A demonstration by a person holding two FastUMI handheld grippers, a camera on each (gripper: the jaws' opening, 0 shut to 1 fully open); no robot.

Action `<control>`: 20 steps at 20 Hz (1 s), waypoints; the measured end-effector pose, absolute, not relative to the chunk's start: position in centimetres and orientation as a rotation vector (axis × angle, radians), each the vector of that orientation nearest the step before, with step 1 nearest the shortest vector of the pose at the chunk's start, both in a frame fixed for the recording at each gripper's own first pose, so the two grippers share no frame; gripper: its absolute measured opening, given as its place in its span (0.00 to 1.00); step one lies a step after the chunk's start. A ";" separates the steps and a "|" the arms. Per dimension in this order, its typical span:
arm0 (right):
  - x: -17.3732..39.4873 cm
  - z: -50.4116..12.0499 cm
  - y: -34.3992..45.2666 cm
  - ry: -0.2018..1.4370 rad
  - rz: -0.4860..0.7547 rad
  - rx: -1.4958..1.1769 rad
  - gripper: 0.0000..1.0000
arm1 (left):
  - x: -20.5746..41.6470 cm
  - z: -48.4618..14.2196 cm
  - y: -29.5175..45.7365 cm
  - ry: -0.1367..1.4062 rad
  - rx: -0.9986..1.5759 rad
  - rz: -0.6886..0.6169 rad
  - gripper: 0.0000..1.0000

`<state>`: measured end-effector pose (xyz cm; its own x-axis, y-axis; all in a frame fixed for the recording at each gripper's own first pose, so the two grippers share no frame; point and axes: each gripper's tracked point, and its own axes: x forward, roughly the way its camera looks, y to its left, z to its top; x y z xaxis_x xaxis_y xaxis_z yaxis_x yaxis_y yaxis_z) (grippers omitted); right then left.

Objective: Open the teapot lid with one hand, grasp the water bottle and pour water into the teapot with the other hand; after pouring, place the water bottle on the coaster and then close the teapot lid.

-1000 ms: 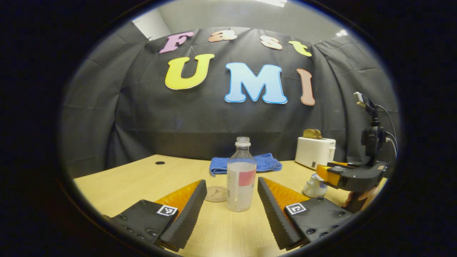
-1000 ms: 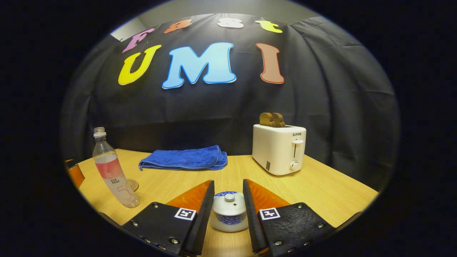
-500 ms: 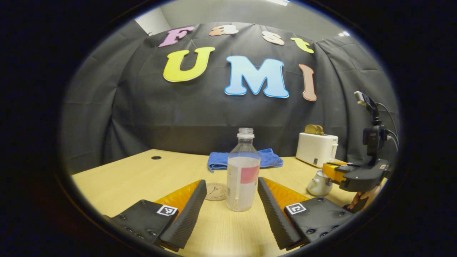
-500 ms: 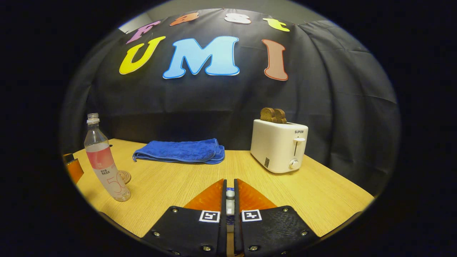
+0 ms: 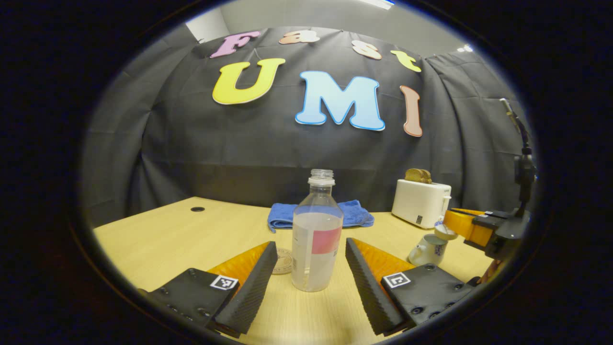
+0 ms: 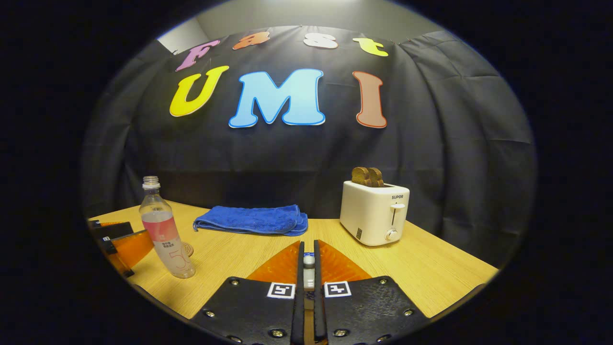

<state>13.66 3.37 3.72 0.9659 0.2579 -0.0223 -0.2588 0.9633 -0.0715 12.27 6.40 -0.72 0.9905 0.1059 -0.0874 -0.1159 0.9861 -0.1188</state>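
- The teapot lid [image 5: 448, 232] was off the teapot [image 5: 429, 249], pinched by its knob [image 6: 309, 260] in the right claw [image 6: 309, 268], whose fingers were together on it, just above the pot's open mouth. The hold was on a small knob — it looked slight enough that a tilt or jolt could slip the lid down onto the pot.
- The water bottle [image 5: 316, 239] stood upright and uncapped on the worktop [image 5: 158, 239], well apart from the teapot, between the fingers of the left claw [image 5: 310, 268], which stood apart and touched neither side. Closing off-centre could nudge or tip it; being open and part full, it would spill.
- The coaster [image 5: 282, 261] lay farther from the teapot than the bottle, just behind its base.
- The bottle's pink label [image 6: 165, 229] bore a large "5" or "50"; the smaller print was unreadable.
- Behind the teapot, the toaster [image 6: 375, 212] — toast [image 6: 367, 176] in its slots — read "SUPOR".
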 end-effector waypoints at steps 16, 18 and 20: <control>3.4 0.2 2.8 0.074 0.384 -0.027 0.08 | 17.9 -1.8 5.6 0.108 -0.041 0.085 0.87; 1.3 0.1 3.0 0.082 0.419 -0.022 0.07 | 18.1 -1.7 5.0 0.119 0.001 0.072 0.87; -0.5 0.6 2.6 0.059 0.429 -0.023 0.07 | 18.3 -1.5 4.1 0.128 0.060 0.052 0.87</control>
<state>-0.49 2.60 0.63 0.9075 0.4154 -0.0618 -0.4168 0.9089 -0.0103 18.30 4.11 -1.55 0.9905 0.0558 -0.1256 -0.0481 0.9968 0.0631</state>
